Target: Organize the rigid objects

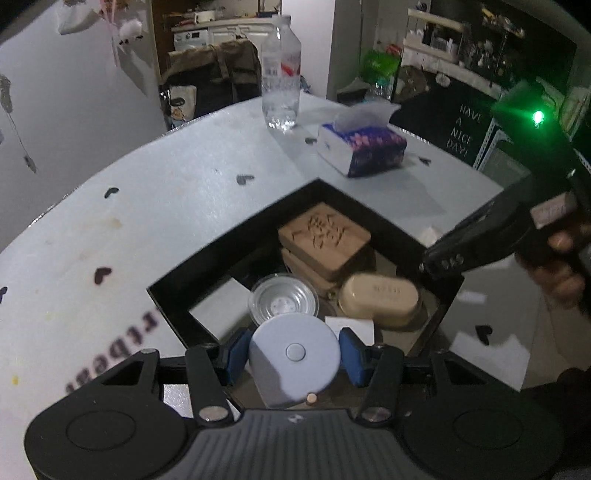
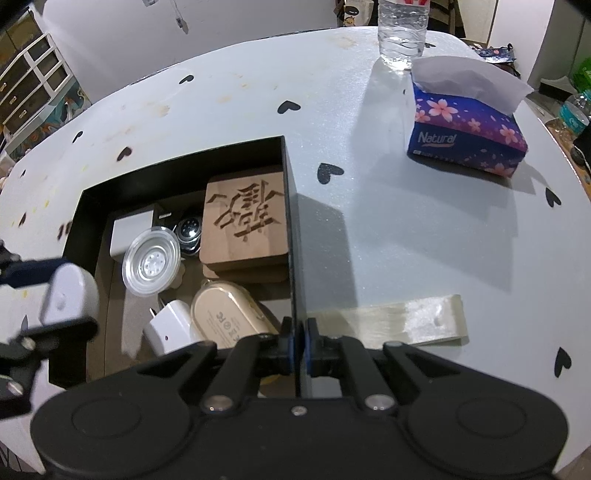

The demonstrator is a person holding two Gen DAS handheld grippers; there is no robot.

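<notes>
My left gripper point(image 1: 294, 352) is shut on a pale grey round disc-shaped case point(image 1: 295, 365), its blue pads point(image 1: 236, 354) pressing both sides. It hangs over the near-left corner of the black open box point(image 1: 240, 240). In the box lie carved wooden coasters point(image 1: 325, 236), a clear round dish point(image 1: 282, 301) and a beige oval case point(image 1: 380, 299). The right wrist view adds a white charger point(image 2: 170, 325) to these. My right gripper point(image 2: 299, 343) is shut on the box's right wall point(image 2: 291, 229); in the left wrist view the right gripper point(image 1: 439, 262) reaches in from the right.
A purple flowered tissue box point(image 2: 465, 133) and a clear water bottle point(image 2: 402, 33) stand on the white heart-print table point(image 2: 369, 221) beyond the box. A pale flat strip point(image 2: 399, 321) lies right of the box. A hand point(image 1: 557, 273) holds the right gripper's handle.
</notes>
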